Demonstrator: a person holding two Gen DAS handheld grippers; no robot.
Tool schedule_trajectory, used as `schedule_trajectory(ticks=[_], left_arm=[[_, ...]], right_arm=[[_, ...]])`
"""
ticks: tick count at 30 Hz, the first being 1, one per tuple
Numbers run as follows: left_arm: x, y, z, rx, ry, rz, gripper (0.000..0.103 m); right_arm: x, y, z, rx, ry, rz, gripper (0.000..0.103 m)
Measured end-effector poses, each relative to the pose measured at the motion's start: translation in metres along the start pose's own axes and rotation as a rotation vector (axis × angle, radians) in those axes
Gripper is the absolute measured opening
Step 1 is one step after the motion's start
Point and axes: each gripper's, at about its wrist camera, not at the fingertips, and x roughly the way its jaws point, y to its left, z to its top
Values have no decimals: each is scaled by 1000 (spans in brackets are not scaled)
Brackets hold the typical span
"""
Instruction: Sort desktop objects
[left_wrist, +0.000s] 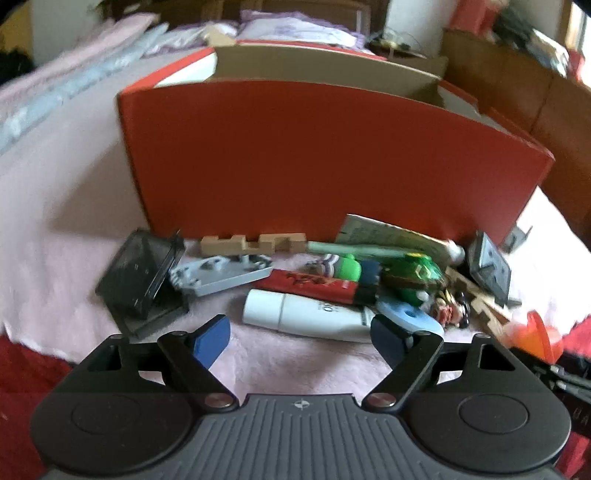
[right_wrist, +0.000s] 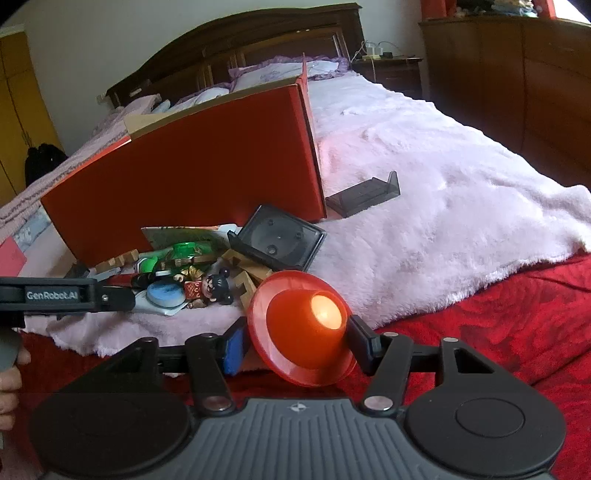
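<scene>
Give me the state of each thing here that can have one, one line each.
Left gripper: open, empty, above the white plastic bottle.
Right gripper: shut on the orange plastic funnel.
Red cardboard box: open on top.
White plastic bottle: lying on its side.
Dark plastic case: hinged open.

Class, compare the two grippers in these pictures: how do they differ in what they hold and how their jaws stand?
The right gripper has an orange funnel between its jaws, pads against its sides; the left gripper holds nothing. The left gripper's jaws stand wide over the pink blanket before the white bottle; the right gripper's jaws stand narrower, over the blanket's edge. Both have black linkages and blue pads.
</scene>
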Motion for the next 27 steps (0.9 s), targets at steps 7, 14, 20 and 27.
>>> schedule_trajectory(ticks=[7,14,20,27], left_arm=[[-2,-3,5,0,17,-77,81],[-22,-29,-1,60,8,-48,74],[-43,-28,-7,50,30,-85,72],[-68,-36,-6,53,-31,-80,72]], right_arm=[[-6,-3,1,9,-19,0,53],[-22,-21,7,88,-73,-38,47],[-24,-36,8,146,-93,-62,47],[-23,-44,7,181,-104,-80,47]])
